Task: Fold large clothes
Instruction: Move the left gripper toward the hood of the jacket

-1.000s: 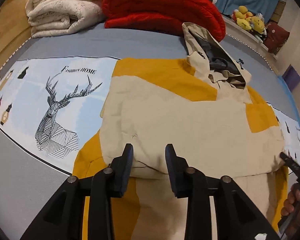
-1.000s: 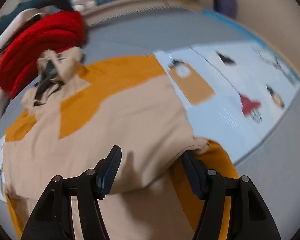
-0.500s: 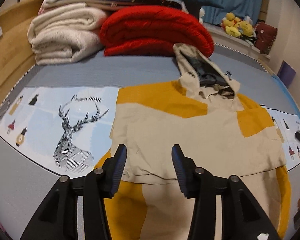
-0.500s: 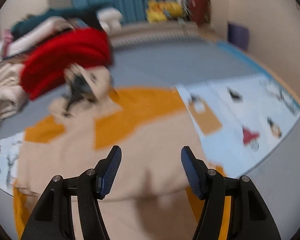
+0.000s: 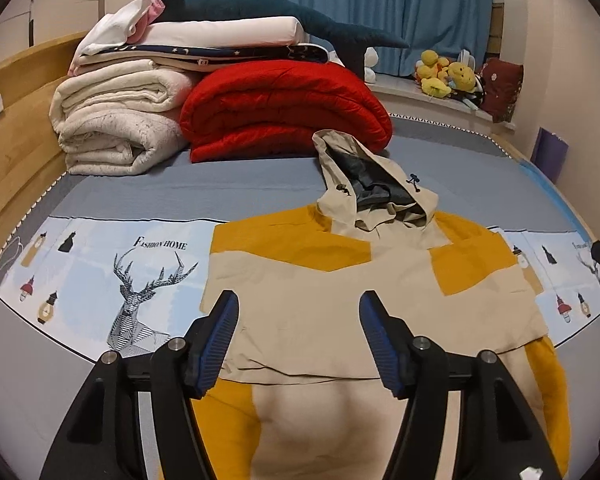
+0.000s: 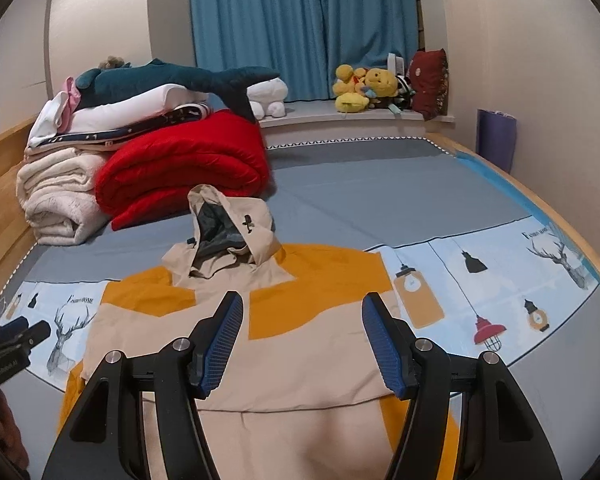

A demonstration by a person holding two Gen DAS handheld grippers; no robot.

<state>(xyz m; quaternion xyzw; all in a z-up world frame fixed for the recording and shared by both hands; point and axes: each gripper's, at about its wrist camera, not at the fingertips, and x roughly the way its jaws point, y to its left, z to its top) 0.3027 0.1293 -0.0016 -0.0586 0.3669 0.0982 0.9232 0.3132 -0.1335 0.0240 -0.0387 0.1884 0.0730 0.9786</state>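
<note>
1. While both grippers hover over it, the beige-and-mustard hooded jacket (image 5: 364, 304) lies flat on the bed sheet (image 5: 260, 188), long axis pointing away, hood (image 6: 228, 228) farthest, hem folded up.
2. Left gripper (image 5: 298, 340) and right gripper (image 6: 302, 340): jaws spread wide, holding nothing.
3. Sheet print reads "Fashion HOME" (image 5: 160, 243).
4. Red quilt (image 5: 284, 112) sits just behind the hood; folded blankets (image 5: 116, 128) beside it.

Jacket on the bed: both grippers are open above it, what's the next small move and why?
Probably lower both grippers to the jacket and pinch its sides for another fold. The left gripper and right gripper hang open, holding nothing. The hem is folded up, but the hood lies unfolded.
</note>
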